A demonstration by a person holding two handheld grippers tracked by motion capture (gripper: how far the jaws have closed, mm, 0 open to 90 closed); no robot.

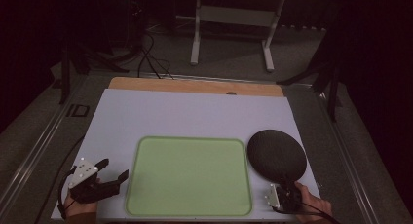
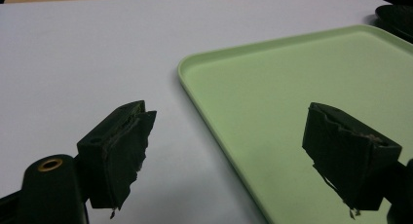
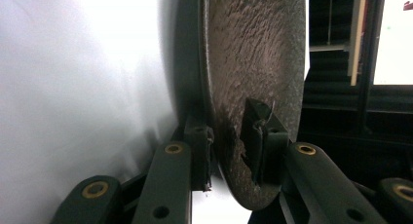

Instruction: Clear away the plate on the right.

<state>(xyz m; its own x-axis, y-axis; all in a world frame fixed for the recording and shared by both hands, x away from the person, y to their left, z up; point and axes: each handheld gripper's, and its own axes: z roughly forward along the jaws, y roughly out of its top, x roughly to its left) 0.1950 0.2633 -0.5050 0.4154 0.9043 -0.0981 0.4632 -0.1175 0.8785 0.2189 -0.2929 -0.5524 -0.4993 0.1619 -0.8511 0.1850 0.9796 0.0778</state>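
clearly rough-textured, the dark round plate point(image 1: 276, 153) sits pinched in the right gripper point(image 1: 287, 184).

Black round plate point(image 1: 276, 154), rough-textured, held by its near rim just right of the pale green tray point(image 1: 189, 176). Tray lay flat and empty on the white worktop point(image 1: 195, 112), near its front edge.

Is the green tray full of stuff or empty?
Empty. In the high view the green tray shows bare green inside its rim, and the left gripper view shows the same. The black plate is beside it, not in it.
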